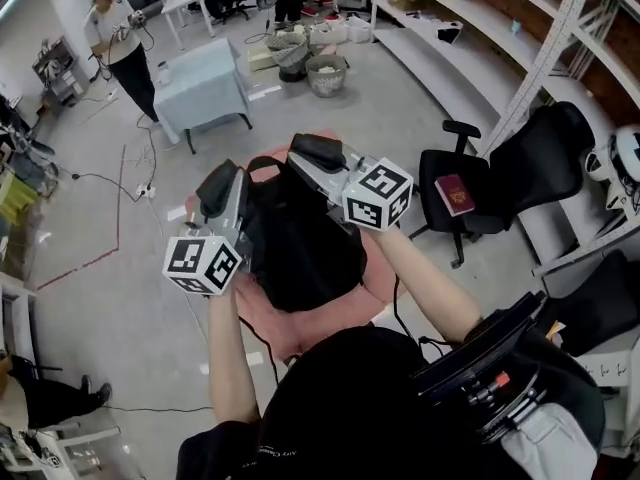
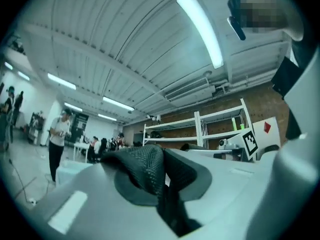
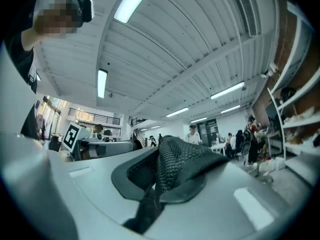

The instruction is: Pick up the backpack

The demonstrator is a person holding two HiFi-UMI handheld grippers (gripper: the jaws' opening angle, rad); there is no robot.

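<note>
backpack (image 1: 300, 243): black, hanging between grippers | left gripper (image 1: 222, 188): clamped on mesh strap (image 2: 142, 166) | right gripper (image 1: 318, 152): clamped on mesh strap (image 3: 180, 164)

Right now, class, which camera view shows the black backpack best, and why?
The head view: the backpack shows almost whole, from above. The left and right gripper views each show only a fold of its mesh strap pinched between the jaws.

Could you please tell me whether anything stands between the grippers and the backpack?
Nothing visible does. The left gripper and the right gripper are each shut on a black mesh strap of the backpack, which hangs between them.
</note>
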